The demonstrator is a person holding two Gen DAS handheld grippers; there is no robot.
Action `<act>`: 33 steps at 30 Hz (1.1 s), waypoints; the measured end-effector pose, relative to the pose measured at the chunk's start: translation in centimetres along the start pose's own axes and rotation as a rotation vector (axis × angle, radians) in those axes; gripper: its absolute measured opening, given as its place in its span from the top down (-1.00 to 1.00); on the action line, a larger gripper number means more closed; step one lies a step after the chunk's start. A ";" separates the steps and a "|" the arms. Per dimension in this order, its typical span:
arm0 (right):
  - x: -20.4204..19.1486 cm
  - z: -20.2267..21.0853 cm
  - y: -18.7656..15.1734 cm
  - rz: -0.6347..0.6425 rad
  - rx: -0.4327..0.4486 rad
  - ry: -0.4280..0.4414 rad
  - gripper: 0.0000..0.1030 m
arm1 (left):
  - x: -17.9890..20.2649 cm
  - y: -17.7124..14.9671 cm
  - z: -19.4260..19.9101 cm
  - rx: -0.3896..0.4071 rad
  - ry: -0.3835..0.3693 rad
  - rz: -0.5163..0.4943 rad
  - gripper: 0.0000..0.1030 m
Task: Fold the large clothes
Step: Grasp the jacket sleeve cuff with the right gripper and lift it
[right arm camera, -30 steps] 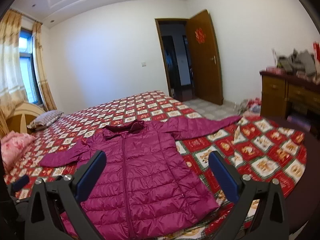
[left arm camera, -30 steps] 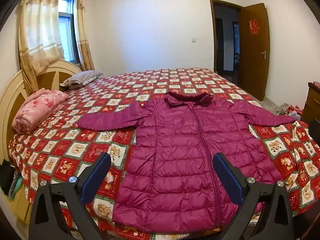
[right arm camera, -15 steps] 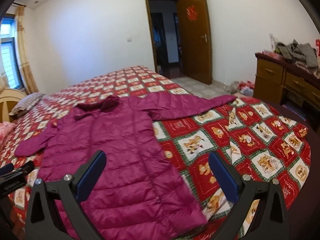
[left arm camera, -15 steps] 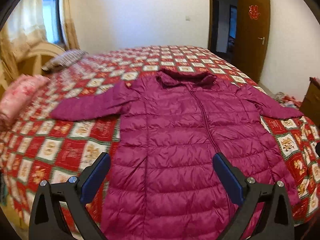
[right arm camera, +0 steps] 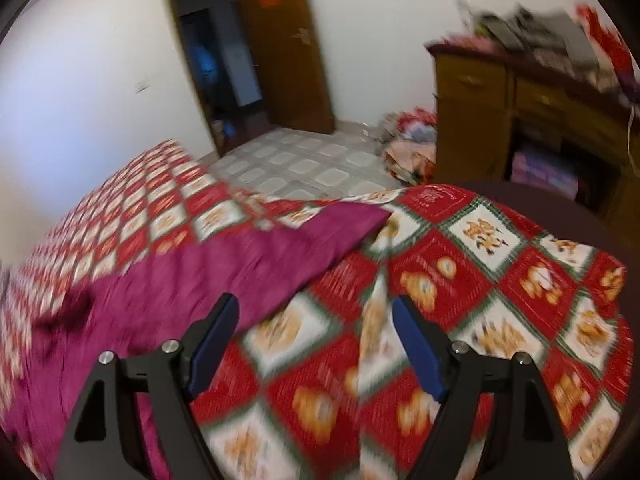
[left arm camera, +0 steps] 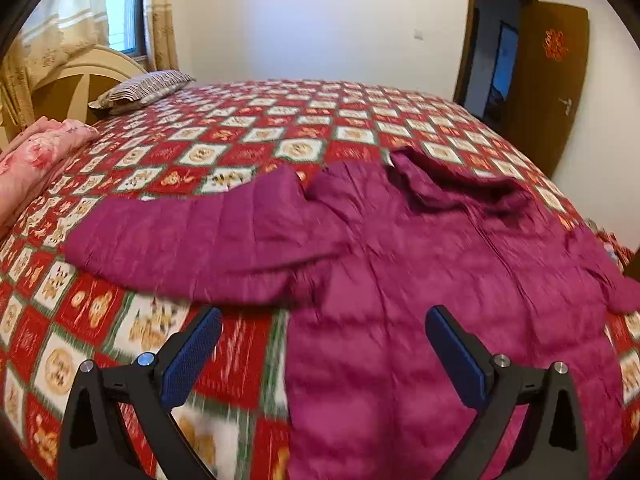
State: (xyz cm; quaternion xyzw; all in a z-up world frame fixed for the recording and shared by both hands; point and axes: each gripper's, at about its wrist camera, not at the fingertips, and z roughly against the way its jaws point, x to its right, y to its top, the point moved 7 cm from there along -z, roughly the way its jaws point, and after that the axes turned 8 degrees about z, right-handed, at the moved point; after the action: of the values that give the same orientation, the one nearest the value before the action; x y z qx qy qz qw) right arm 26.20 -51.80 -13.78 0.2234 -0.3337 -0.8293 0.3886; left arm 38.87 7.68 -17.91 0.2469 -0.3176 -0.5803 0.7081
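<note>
A magenta quilted puffer jacket (left arm camera: 420,280) lies flat and face up on the bed, its sleeves spread out to the sides. My left gripper (left arm camera: 322,344) is open and empty, low over the jacket's left side just below its left sleeve (left arm camera: 192,248). My right gripper (right arm camera: 314,336) is open and empty, above the bedspread beside the jacket's right sleeve (right arm camera: 280,256), whose cuff (right arm camera: 366,218) points toward the bed's edge. The right wrist view is blurred.
The bed has a red patterned bedspread (left arm camera: 280,136). A folded pink quilt (left arm camera: 36,156) and a striped pillow (left arm camera: 140,90) lie by the headboard. A wooden dresser (right arm camera: 532,112) with piled items stands right of the bed. An open door (right arm camera: 280,48) is behind.
Both grippers have moved down and closer to the bed. The left now faces the left sleeve area. The right has swung right toward the right sleeve and bed corner.
</note>
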 end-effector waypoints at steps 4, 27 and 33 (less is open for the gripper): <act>2.5 -4.8 2.6 -0.096 -0.016 -0.037 -0.59 | -0.7 0.3 -2.4 0.027 0.007 0.025 -0.98; 0.8 -8.4 4.8 0.113 -0.011 -0.129 0.81 | -1.7 -2.7 -7.4 -0.077 0.021 0.073 -0.98; -9.2 0.0 6.8 0.288 0.139 0.036 0.81 | -1.7 -2.7 -7.3 -0.072 0.007 0.084 -0.98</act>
State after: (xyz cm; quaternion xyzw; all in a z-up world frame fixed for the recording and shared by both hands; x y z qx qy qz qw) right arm 35.05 -47.76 -7.75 0.2147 -0.4119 -0.7356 0.4931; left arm 42.23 8.69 -25.09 0.2095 -0.3040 -0.5602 0.7415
